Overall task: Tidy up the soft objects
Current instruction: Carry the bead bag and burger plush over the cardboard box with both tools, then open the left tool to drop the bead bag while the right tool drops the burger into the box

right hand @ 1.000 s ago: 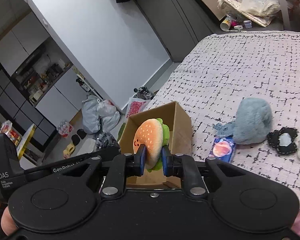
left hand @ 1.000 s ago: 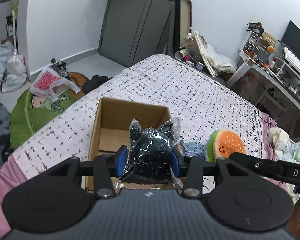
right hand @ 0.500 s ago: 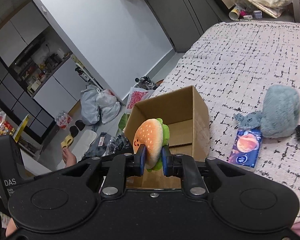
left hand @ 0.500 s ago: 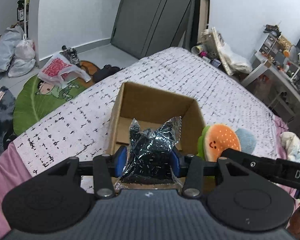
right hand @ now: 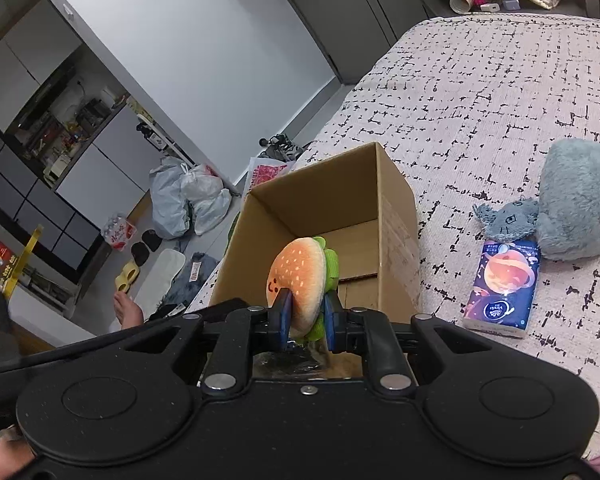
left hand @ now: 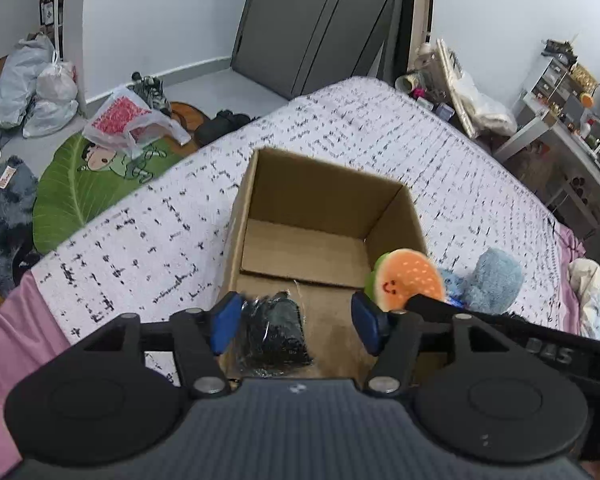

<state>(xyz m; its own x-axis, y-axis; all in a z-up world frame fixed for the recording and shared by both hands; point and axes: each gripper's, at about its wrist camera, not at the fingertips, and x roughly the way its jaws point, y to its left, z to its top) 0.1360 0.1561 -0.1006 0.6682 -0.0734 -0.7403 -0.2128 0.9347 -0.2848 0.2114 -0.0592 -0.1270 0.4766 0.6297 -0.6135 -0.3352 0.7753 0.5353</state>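
Note:
An open cardboard box (left hand: pixel 324 184) stands on the bed; it also shows in the right wrist view (right hand: pixel 396 216). My left gripper (left hand: pixel 294 322) is open over the box's near end. A crinkly black packet (left hand: pixel 276 332) lies loose in the box below it, near the left finger. My right gripper (right hand: pixel 305 316) is shut on a burger plush (right hand: pixel 300 280) and holds it above the box's near right corner; the plush also shows in the left wrist view (left hand: pixel 406 280).
A blue-grey plush (right hand: pixel 572 208) and a tissue pack (right hand: pixel 502 284) lie on the patterned bed cover (right hand: pixel 480 92) right of the box. The bed's edge, floor bags (left hand: pixel 32 88) and a green mat (left hand: pixel 88 184) are to the left.
My left gripper opened and the black packet dropped into the box. Both grippers moved forward over the box; the right still holds the burger plush.

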